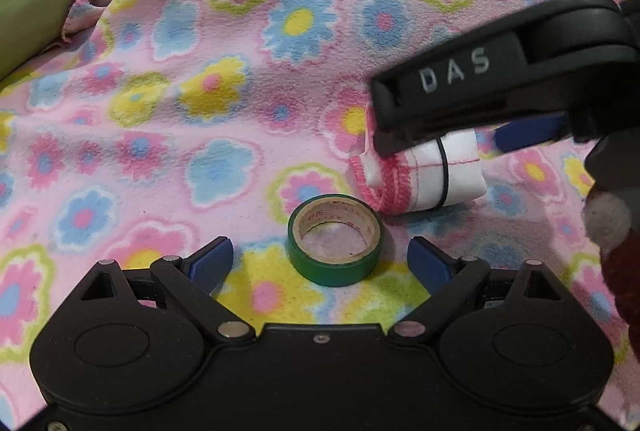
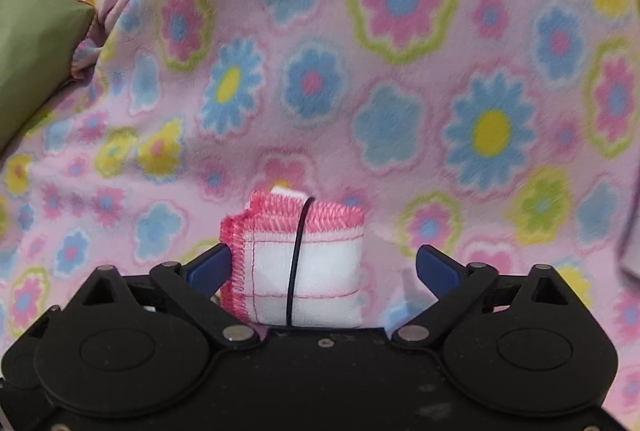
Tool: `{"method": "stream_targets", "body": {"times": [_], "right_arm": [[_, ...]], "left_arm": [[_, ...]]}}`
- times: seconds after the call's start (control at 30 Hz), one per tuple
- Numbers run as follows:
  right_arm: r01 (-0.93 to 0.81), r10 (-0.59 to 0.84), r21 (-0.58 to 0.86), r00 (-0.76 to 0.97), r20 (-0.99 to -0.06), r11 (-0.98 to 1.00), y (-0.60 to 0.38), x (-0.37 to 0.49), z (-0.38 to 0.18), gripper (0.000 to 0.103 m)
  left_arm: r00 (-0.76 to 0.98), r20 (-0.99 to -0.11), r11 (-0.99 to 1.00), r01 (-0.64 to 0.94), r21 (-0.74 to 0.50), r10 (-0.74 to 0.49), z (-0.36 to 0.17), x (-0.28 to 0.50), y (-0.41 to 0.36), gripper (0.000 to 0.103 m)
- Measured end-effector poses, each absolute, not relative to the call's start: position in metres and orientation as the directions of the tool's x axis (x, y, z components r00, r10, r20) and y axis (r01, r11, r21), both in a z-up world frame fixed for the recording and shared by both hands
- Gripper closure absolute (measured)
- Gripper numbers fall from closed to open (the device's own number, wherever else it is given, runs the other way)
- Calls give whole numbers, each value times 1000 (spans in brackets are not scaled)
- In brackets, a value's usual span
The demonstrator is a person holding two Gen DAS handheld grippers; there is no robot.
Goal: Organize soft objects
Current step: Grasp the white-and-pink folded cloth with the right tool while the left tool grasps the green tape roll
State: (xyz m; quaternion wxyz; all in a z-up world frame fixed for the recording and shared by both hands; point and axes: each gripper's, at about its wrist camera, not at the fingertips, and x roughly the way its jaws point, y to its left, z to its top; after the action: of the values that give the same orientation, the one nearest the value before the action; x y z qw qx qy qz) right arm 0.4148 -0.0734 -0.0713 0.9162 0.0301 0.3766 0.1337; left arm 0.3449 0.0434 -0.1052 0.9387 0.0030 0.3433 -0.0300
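A small folded white cloth (image 2: 328, 259) with pink stitched edges, tied by a thin black band, lies on the flowered blanket (image 2: 400, 103). My right gripper (image 2: 324, 259) straddles it with jaws open. Its left blue pad (image 2: 212, 267) is at the cloth's pink edge, while the right pad (image 2: 438, 267) stands clear of it. In the left wrist view the same cloth (image 1: 424, 179) sits under the right gripper (image 1: 452, 147), which comes in from the right. My left gripper (image 1: 320, 251) is open and low over the blanket, with a green tape roll (image 1: 332, 273) lying between its fingertips, untouched.
The pink fleece blanket (image 1: 180, 71) with blue, yellow and pink flowers covers the whole surface and rises at the back. A green cushion (image 1: 32, 11) lies at the far left. A grey and dark red soft thing (image 1: 612, 227) shows at the right edge.
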Motion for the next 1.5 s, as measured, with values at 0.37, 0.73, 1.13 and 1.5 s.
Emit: {"method": "stream_targets", "body": {"times": [0.37,0.73,1.13,1.5], "right_arm": [[-96,168,143,728,-664,985,-132,371,-59,44],[77,-27,68,838,-545,995,-182,297,-82,21],[205,-165,22,845,-509,979,-172,330,-111,8],[201,-117,101,837,-535,974,-183,332,-124,21]], "left_arm": [[761,-647,999,53,-9,-47,-106,346,44,12],[760,-649,998,55,3,-40,-106,347,43,11],[757,-653,998,58,11,-37,-107,348,43,9],[778,-626,997,72,4,-54,-105,344,41,31]]}}
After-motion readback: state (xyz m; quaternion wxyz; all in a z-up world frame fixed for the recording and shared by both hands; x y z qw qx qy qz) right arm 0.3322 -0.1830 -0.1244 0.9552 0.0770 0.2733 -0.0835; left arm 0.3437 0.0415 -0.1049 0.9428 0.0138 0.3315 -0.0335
